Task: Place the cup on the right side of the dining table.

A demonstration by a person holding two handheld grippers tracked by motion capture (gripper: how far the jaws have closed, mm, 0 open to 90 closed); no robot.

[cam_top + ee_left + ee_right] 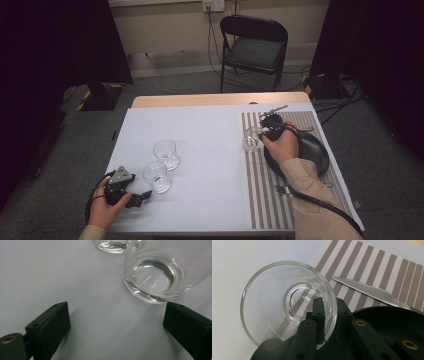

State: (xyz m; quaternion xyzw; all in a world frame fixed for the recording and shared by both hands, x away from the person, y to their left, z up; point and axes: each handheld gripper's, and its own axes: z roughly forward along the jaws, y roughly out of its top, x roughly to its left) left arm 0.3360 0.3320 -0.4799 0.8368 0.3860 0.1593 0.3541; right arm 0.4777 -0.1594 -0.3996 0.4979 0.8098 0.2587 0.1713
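Pinching a glass (pixel 287 302) by its rim at frame right, right tongs (pixel 329 312) tilt it over the striped placemat (pixel 362 267); left tongs (pixel 117 325) gape, released, beside another glass (pixel 155 277).

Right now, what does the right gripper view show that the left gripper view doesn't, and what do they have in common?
Right gripper view: the right gripper pinching the rim of a tilted glass, one jaw inside and one outside, above the striped placemat, with a knife and black plate.

Left gripper view: the left gripper open, a near glass standing ahead, another glass beyond.

Both: clear empty glasses and the white tabletop.
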